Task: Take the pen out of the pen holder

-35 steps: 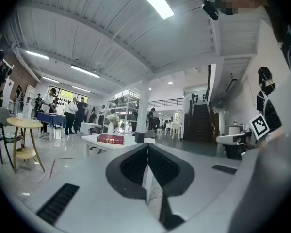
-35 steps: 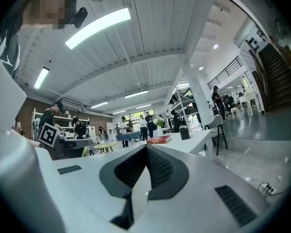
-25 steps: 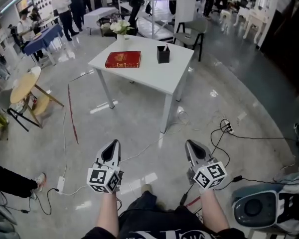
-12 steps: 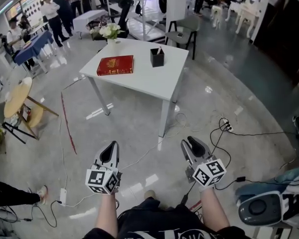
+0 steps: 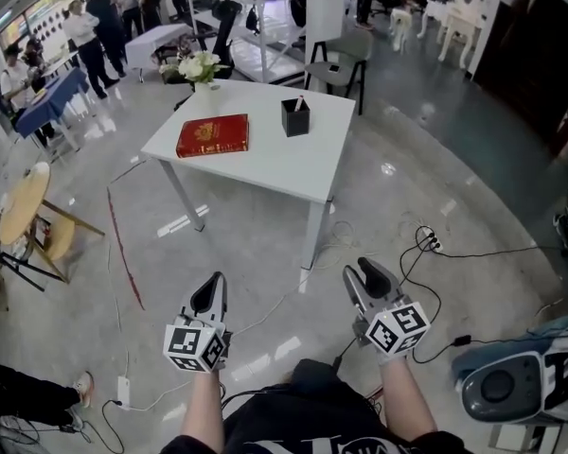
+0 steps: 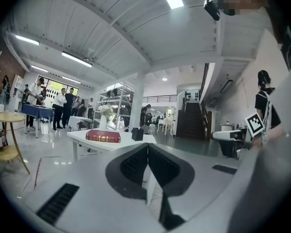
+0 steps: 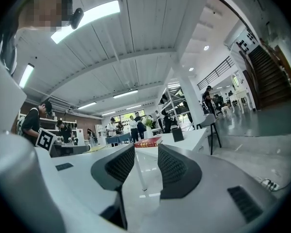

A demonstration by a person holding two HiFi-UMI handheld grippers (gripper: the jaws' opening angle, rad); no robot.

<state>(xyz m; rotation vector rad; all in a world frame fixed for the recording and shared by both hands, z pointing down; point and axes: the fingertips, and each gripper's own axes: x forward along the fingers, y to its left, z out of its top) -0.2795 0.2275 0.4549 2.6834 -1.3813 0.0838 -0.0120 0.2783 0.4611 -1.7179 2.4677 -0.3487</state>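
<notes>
Noted left gripper low over the floor, fingers pressed together tip to tip, nothing between them. Noted right gripper beside it, fingers opening and already wide, gap empty. Found white table well ahead of both pairs of fingers. Found red book on it, ahead of the left fingers. Found black pen holder just beyond, ahead and between the two pairs of fingers, pen standing inside. Recorded vase of flowers farthest off.

Table white. Book red, gold emblem. Holder black. Flowers white, green leaves. Floor grey, glossy, red stripe. Cables black. Round table tan. Tablecloth blue.
</notes>
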